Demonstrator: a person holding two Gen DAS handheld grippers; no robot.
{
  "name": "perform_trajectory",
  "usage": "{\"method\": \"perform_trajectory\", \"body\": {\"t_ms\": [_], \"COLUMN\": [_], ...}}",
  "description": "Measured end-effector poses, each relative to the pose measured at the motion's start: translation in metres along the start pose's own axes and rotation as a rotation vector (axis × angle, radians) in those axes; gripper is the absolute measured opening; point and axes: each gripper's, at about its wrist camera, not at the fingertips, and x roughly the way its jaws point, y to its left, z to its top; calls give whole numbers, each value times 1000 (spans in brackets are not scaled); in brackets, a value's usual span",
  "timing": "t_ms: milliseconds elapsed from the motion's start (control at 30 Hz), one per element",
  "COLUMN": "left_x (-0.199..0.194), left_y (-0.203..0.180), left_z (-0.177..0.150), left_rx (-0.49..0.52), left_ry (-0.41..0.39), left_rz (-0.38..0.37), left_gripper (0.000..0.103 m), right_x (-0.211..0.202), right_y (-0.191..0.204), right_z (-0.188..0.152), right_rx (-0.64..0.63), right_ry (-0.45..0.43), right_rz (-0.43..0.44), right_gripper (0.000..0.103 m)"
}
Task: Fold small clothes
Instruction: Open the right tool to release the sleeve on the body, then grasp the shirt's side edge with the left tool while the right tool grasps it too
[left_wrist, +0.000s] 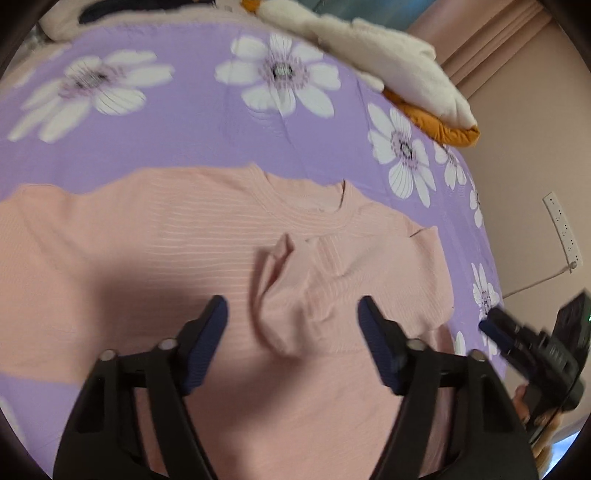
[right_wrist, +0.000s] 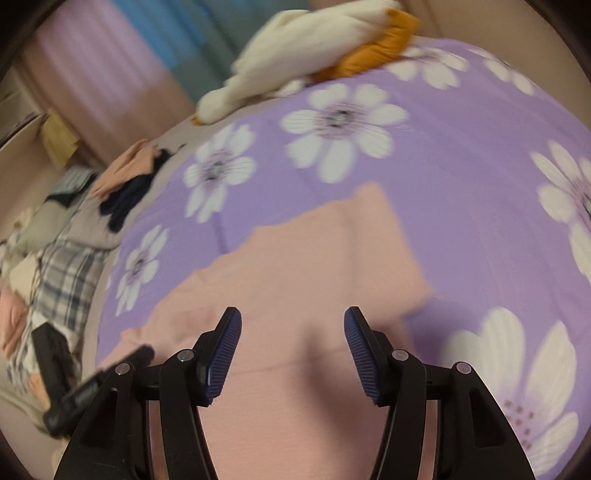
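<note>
Pink top (left_wrist: 207, 236) lies flat on the bed (left_wrist: 192, 122), on the purple flowered cover, neckline away from me. One sleeve (left_wrist: 295, 291) is already folded in over the chest; it sits bunched and a bit rumpled, just ahead of my left tool (left_wrist: 291, 317). Other sleeve (right_wrist: 369, 229) looks spread out flat toward the side, not folded yet as far as I can tell.

Left tool: fingers apart, nothing between them, hovering over the folded sleeve, no contact that I can see. Right tool (right_wrist: 291, 332): fingers apart too, empty, over the body of the top. In the left view it sits off past the edge of the top.

Progress: early. One sleeve in, roughly. Left to do, by my read: second sleeve in, smooth the bunched one, then fold the body up. White and orange bundle (left_wrist: 391, 62) at the far edge of the bed, more clothes (right_wrist: 122, 184) piled off to the side; can't tell if those are done.
</note>
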Motion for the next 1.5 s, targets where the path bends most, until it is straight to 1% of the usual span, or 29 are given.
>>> {"method": "perform_trajectory", "body": {"t_ms": [67, 100, 133, 167, 233, 300, 400, 467, 567, 633, 733, 867, 1033, 1133, 1233, 1300, 1400, 1500], "left_x": [16, 23, 28, 32, 38, 39, 30, 16, -8, -23, -44, -61, -76, -76, -68, -58, -46, -39], "left_y": [1, 3, 4, 3, 1, -2, -5, -8, -14, -17, -16, -7, 13, 26, 41, 52, 66, 76], "left_z": [4, 6, 7, 6, 6, 4, 7, 13, 23, 29, 37, 44, 48, 49, 46, 41, 34, 27], "left_rx": [-21, -37, -49, -53, -52, -54, -62, -63, -53, -42, -42, -55, -96, -113, -140, -149, -174, -192], "left_ry": [31, 38, 44, 50, 61, 52, 8, -31, -82, -122, -168, -204, -241, -239, -206, -182, -149, -126], "left_rz": [-19, -19, -18, -21, -32, -5, -20, -16, -37, -26, -35, -3, 15, 43, 50, 87, 129, 136], "left_gripper": [49, 44, 34, 20, 3, 4, 4, 4, 4, 4, 4, 4, 4, 4, 4, 4, 4, 4], "right_x": [4, 8, 10, 11, 19, 25, 33, 34, 35, 37, 39, 40, 40, 40, 41, 39, 31, 25], "right_y": [-17, -28, -36, -42, -52, -59, -59, -58, -56, -57, -55, -52, -49, -49, -47, -46, -42, -38], "right_z": [-4, -8, -9, -12, -16, -21, -24, -26, -24, -23, -22, -22, -21, -21, -21, -20, -16, -6], "right_rx": [40, 66, 79, 91, 122, 135, 129, 118, 116, 123, 123, 121, 102, 101, 95, 96, 83, 65], "right_ry": [10, 19, 25, 31, 31, 48, 67, 66, 65, 64, 57, 56, 56, 57, 65, 68, 47, 18], "right_rz": [-26, -49, -63, -76, -82, -75, -67, -72, -73, -70, -74, -89, -110, -113, -119, -111, -115, -106], "right_gripper": [58, 58, 58, 58, 58, 58, 49, 41, 34, 33, 30, 30, 30, 29, 29, 29, 29, 30]}}
